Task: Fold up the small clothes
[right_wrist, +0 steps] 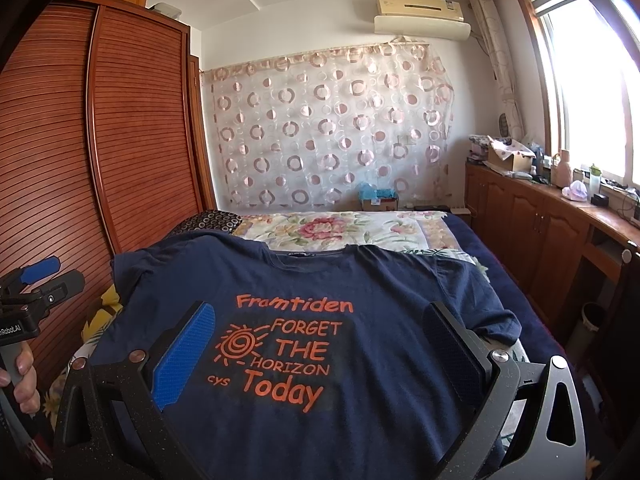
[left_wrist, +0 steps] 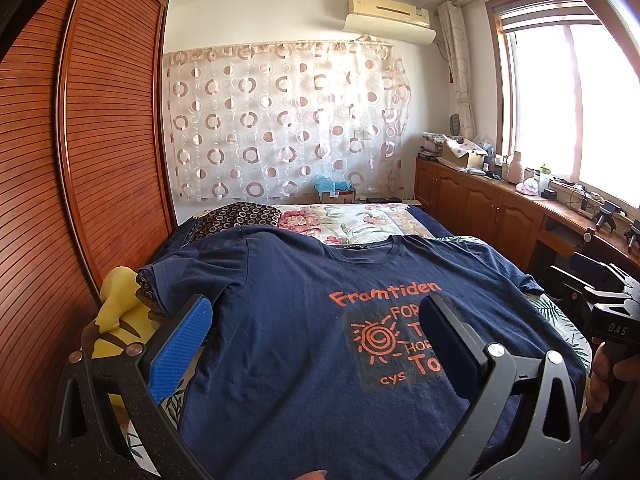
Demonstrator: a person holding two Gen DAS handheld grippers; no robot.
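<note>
T-shirt [right_wrist: 320,360], navy, short-sleeved, lay spread face up on the bed [right_wrist: 516,280], directly ahead of and below both tools, collar at the far end. Orange print on the chest: "Framtiden", a spiral sun, "FORGET THE HORIZON Today", "cys". One sleeve [left_wrist: 172,280] lay flat ahead of the left tool's left finger; the other sleeve [right_wrist: 492,316], rumpled, lay just beyond the right tool's right finger.

Wardrobe [right_wrist: 132,140], slatted reddish wood, stood to the left of both tools along the bed's side.

Bed, with dark blue cover, carried a floral quilt [right_wrist: 340,228] beyond the shirt's collar, and a dark ring-patterned cushion [left_wrist: 240,216] at the far left.

Curtain [left_wrist: 280,120], sheer with pink rings, hung on the far wall, an air conditioner [left_wrist: 388,12] above it.

Cabinets [right_wrist: 540,216], wooden, ran along the right under the window, tops cluttered with small items.

Yellow soft toy [left_wrist: 120,320] lay left of the left tool, against the shirt's edge.

Left tool [left_wrist: 316,320], black frame, blue-padded fingers [left_wrist: 180,348], jaws wide apart over the shirt's lower half, gripping nothing; whether it touched the cloth could not be told.

Right tool [right_wrist: 320,332], same make, jaws likewise wide apart above the print, empty. A hand held each tool's grip.
</note>
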